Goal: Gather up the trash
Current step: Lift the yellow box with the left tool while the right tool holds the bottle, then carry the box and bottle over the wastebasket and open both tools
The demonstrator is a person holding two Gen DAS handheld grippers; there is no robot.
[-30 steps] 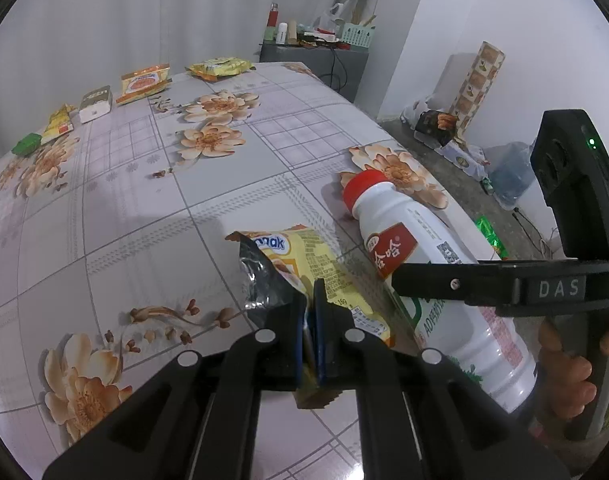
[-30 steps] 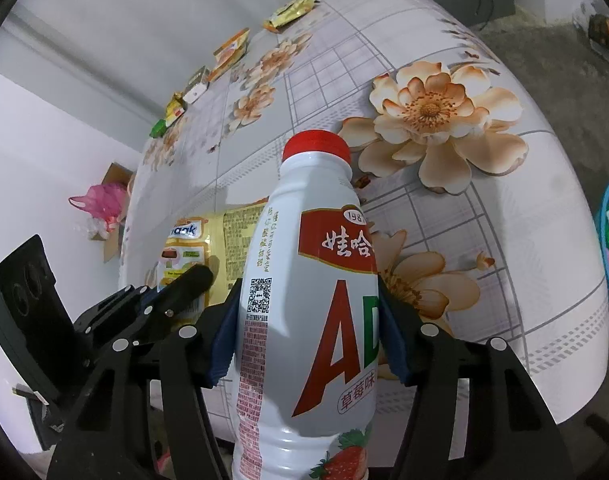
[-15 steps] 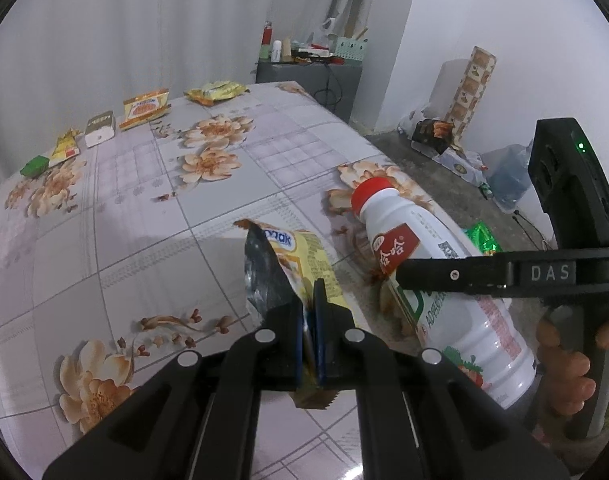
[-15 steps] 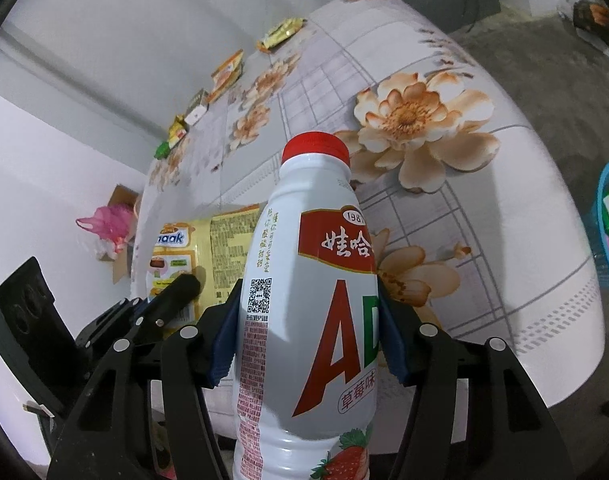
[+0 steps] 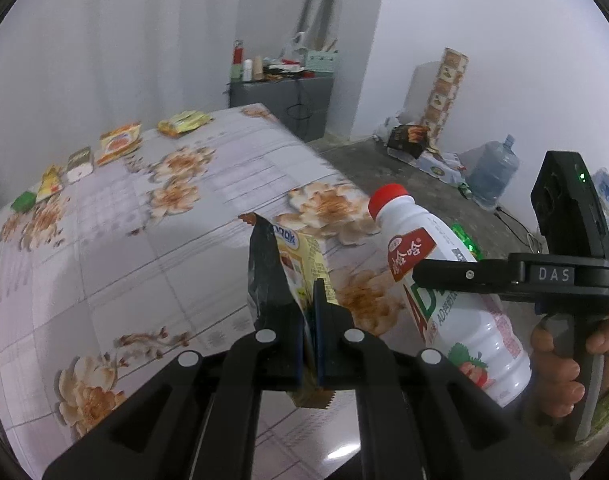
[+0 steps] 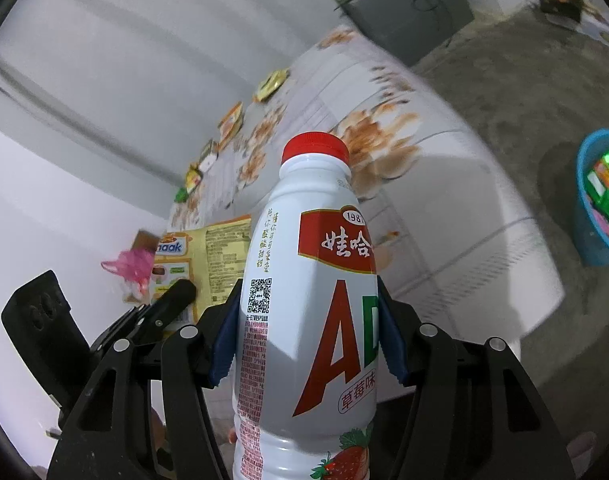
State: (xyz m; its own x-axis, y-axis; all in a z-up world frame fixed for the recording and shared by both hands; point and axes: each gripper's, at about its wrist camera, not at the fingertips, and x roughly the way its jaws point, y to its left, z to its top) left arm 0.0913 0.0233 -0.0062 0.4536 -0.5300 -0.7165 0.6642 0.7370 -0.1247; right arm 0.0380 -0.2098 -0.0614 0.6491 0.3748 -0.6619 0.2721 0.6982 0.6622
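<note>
Bottle: white plastic drink bottle (image 6: 304,320) with red cap, red label and strawberry print; capped, held off the desk, clamped at mid-body.
Wrapper: yellow snack wrapper (image 5: 294,264) with dark foil inside; torn open, pinched upright at its lower edge.
Remaining litter: small packets (image 5: 118,142) along the desk's far edge.

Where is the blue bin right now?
The blue bin stands on the floor at the far right of the right wrist view, past the table edge, with green wrappers inside.
</note>
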